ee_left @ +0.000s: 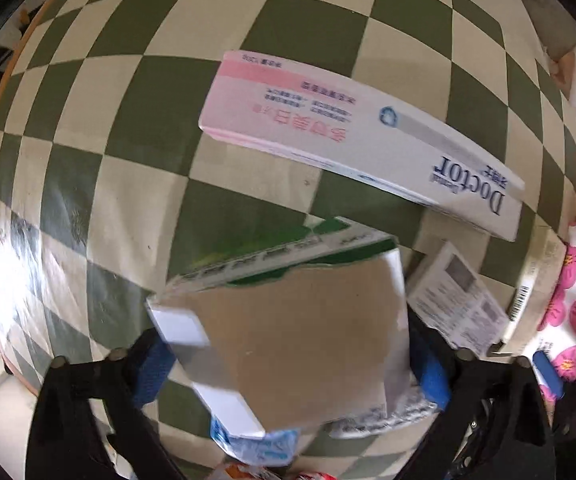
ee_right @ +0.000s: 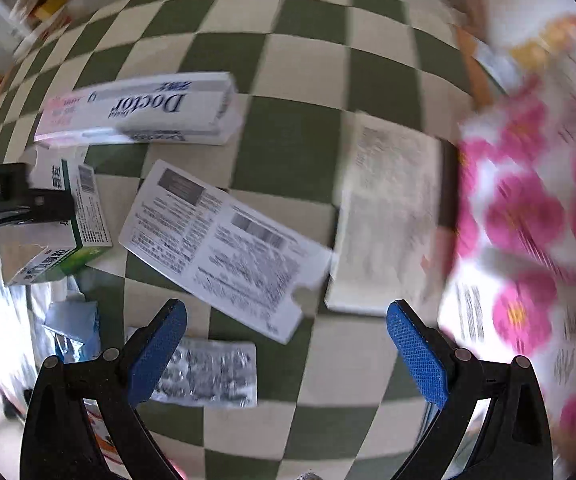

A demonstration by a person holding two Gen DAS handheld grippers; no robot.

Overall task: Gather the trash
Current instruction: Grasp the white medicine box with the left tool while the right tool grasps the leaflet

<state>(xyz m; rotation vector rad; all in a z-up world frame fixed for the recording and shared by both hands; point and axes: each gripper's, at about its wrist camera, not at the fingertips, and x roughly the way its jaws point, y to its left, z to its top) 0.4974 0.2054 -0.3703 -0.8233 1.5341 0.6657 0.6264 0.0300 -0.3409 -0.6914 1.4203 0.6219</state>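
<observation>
While the checkered desk [ee_right: 300, 144] carries most of the scattered trash, the flowered pack [ee_right: 536, 216] at its right edge is the largest item and lies just beside my right fingers [ee_right: 418, 354]. Next in size, the toothpaste box [ee_left: 352, 136] lies flat near the middle of the desk, well apart from both grippers. My left gripper [ee_left: 292, 354] pinches the green carton [ee_left: 288, 320] across its brown torn face, pads on both sides. My right gripper [ee_right: 288, 354] hovers with fingers spread wide and nothing between them. A printed leaflet [ee_right: 223, 248] and a cream paper sheet [ee_right: 388, 216] lie flat ahead of it, touching at one corner. A foil pill strip [ee_right: 207, 376] lies beside my right gripper's left finger.

Risks, as I judge them:
- The torn carton may buckle or twist out of the left pinch.
- Flat sheets give no edge; the right fingers may slide over them.
- The strip may be pushed away by a closing finger.
</observation>
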